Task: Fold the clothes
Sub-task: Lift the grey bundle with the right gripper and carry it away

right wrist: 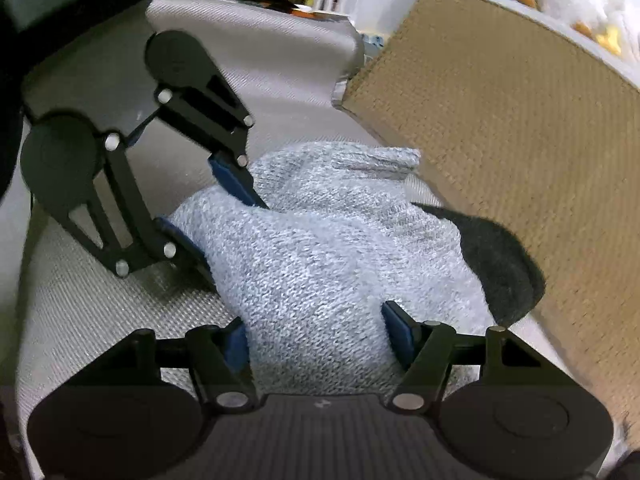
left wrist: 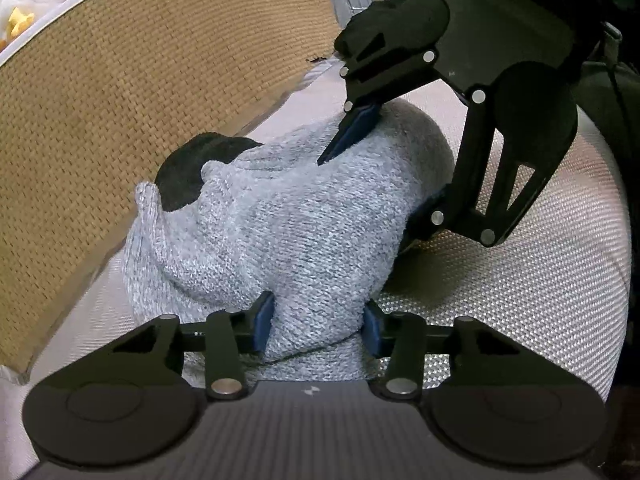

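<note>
Left wrist view: both tongs (left wrist: pixel 318 320) pinch sock (left wrist: pixel 280 216), hiding pads.

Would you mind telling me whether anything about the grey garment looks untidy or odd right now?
The grey knit garment is bunched in a lump rather than flat, with a dark patch poking out by the woven panel. Both tongs, left and right, straddle it.

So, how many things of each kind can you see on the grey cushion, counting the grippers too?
Hand-held grippers: 2, the left hand-held gripper and the right hand-held gripper, each clamped on the knit.
Grey knit garment with a dark patch: 1.
Woven tan panel beside it: 1.
Total: 4.
</note>
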The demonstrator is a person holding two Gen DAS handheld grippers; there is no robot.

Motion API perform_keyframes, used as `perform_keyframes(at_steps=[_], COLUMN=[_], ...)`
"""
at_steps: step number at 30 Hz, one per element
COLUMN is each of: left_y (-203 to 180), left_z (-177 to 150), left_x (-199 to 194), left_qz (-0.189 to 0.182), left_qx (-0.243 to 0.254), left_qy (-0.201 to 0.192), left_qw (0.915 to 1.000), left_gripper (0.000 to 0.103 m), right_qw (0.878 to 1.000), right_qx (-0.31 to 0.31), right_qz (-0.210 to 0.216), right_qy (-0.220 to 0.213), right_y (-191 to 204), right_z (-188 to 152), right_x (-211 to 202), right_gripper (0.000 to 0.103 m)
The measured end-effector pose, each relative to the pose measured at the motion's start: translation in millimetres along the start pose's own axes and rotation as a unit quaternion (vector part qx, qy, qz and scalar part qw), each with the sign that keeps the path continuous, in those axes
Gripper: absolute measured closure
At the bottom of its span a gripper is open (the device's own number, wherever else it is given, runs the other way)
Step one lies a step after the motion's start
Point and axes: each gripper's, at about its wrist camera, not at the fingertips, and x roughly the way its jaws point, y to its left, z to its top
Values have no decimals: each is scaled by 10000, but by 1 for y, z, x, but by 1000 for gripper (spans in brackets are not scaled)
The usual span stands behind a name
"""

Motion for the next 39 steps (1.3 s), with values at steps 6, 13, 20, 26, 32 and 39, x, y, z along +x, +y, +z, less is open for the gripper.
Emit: perform_keyframes(at_steps=[6,13,20,26,32,39], left_y=[-7,-11,-12,-12,-10,-15], left_z=[-5,-8,-7,-2,1,29], left_x=[3,11,13,8,-2,-24], left_qz=[215,298,288,175,-127,-863], left_qx=[250,340,361,401,431,1067], left_qy=[189,358,438,409,426,753], left_qw=[9993,9983,9980,9982,9981,9877], left_gripper=[43,30,39,56,58,59], right_qw=[9911,9814,9731,9808,9868,9923], right_qx=[-1246,-1796,-2132,-1816,-1520,-1056], right_qz=[-429,-621,-793,-635,-331,294], right_qy=[189,283,360,328,447,573], right_y=[24,28,32,22,17,17], right_z=[-2,-10,-15,-12,-5,0], right_x=[12,31,50,34,13,-33], right_gripper=[23,14,16,33,35,35])
